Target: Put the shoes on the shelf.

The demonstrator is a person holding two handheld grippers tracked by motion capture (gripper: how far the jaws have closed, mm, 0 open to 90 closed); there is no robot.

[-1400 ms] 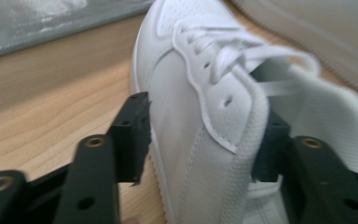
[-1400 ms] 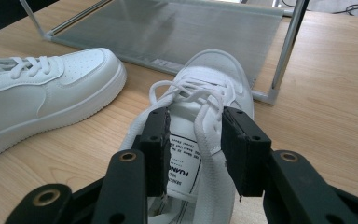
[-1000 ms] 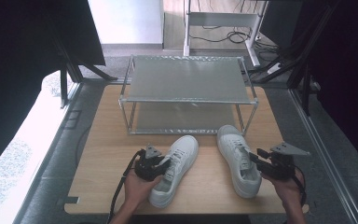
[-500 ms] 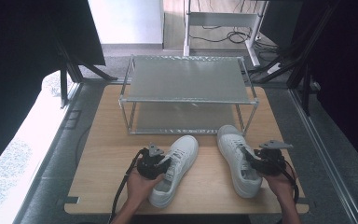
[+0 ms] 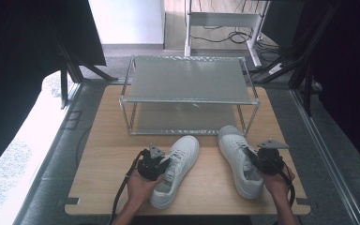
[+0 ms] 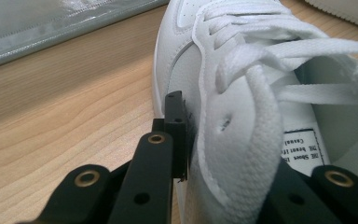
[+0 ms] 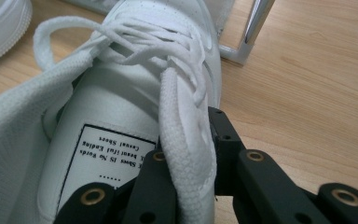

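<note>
With each gripper (image 6: pixel 186 154) (image 7: pixel 186 172) just closed on its shoe's (image 6: pixel 242 140) (image 7: pixel 182 140) collar (both pinching firmly), lift evenly toward the rack (image 5: pixel 187 101).

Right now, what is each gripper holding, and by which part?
The left gripper has just closed on the left sneaker's side wall by the collar; the right gripper has just closed on the right sneaker's padded collar edge.
</note>
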